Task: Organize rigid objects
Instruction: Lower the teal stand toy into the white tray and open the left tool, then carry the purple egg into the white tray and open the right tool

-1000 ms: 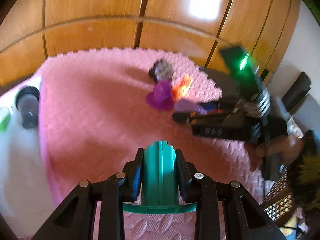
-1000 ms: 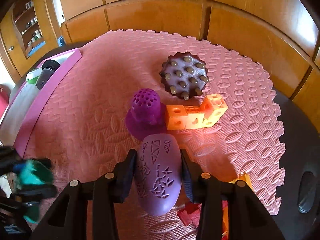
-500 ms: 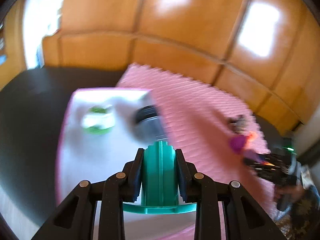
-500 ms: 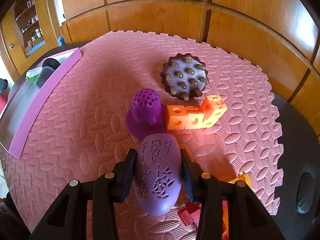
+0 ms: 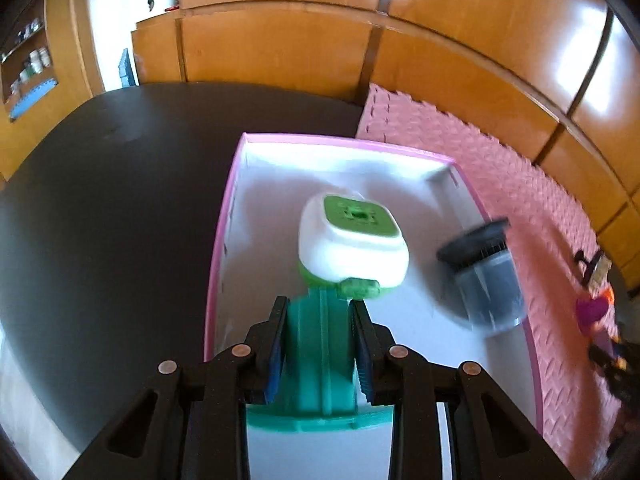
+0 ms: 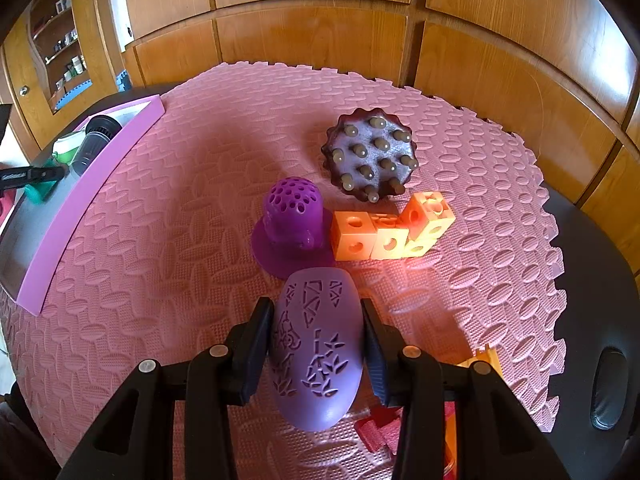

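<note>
Your left gripper (image 5: 320, 344) hangs over the near end of the pink-rimmed tray (image 5: 218, 248), with the teal piece (image 5: 320, 364) standing upright between its fingers; the jaws have just been opening, and the pads sit right beside its sides, though you cannot tell whether they still press. Just beyond it in the tray lies a white and green container (image 5: 352, 240), and to its right a dark grey cup (image 5: 484, 276) on its side, blurred. Your right gripper (image 6: 318, 344) is clamped on the lilac egg-shaped shell (image 6: 316, 352) above the pink foam mat (image 6: 160, 240). Past it sit a purple perforated cup (image 6: 294, 216), orange linked cubes (image 6: 392, 232) and a brown studded disc (image 6: 372, 156).
</note>
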{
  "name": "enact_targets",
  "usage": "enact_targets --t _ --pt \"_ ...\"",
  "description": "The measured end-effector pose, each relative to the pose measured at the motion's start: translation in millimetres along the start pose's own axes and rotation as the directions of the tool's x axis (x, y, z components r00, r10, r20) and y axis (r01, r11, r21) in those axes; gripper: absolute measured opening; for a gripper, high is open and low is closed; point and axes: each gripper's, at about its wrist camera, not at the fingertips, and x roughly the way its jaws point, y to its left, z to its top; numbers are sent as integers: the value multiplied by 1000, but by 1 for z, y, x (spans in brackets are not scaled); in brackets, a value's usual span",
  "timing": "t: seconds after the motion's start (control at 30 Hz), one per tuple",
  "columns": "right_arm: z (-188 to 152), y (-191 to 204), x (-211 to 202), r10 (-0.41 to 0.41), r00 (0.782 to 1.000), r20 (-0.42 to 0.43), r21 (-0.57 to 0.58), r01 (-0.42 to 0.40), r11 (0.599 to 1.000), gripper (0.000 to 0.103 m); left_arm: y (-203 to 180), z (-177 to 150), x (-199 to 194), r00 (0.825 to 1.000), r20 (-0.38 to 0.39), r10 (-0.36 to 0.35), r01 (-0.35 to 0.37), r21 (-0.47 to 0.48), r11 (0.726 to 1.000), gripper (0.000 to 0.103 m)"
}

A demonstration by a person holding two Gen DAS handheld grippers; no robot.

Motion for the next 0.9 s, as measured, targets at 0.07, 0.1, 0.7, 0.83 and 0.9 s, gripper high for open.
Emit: enact_targets --t 0.07,0.1,0.7,0.83,0.9 --pt "0 0 0 0 1000 0 -1 0 1000 43 4 -1 -5 1000 12 -9 10 -23 1000 46" --pt "0 0 0 -1 1000 1 -3 1 1000 42 4 -3 -9 999 27 -19 19 -25 1000 53" --pt "-1 5 -1 -30 999 15 -19 31 999 42 -41 -64 -98 977 212 22 -33 51 998 65" --pt "-2 4 -2 -27 999 25 -18 28 999 42 -49 -71 -104 976 215 14 -28 60 998 67" --pt "-3 2 -2 -14 1000 27 -2 14 1000 42 -51 -75 -105 976 215 17 -31 61 998 71"
